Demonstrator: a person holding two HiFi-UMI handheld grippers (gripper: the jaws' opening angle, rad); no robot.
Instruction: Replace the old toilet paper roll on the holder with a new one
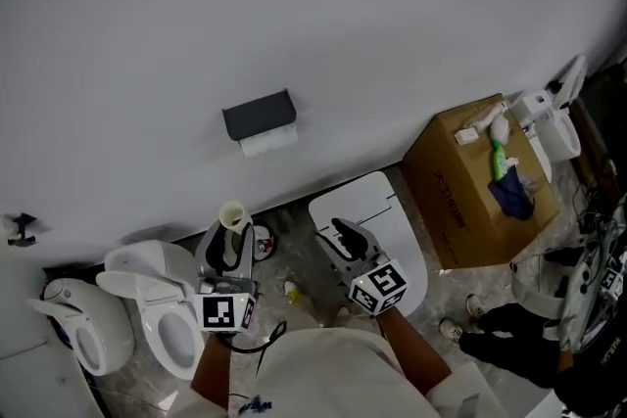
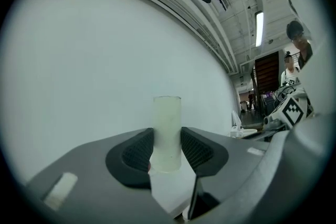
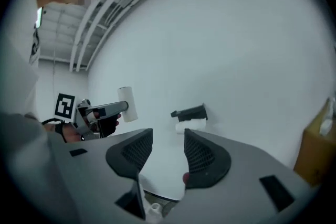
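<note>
Left gripper [image 2: 167, 150] clamps a pale tube [image 2: 167, 115], held upright; right gripper [image 3: 168, 152] stands part-open, nothing between its jaws. Holder [image 3: 190, 112] sits straight ahead on the wall [image 3: 236, 50], well apart from both. Its white roll [image 3: 190, 124] lies level along the wall (right is the free hand, so likelier to reach).

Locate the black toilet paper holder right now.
Head view, centre: the holder is mounted on the white wall, a roll under it, left of the cardboard box.
</note>
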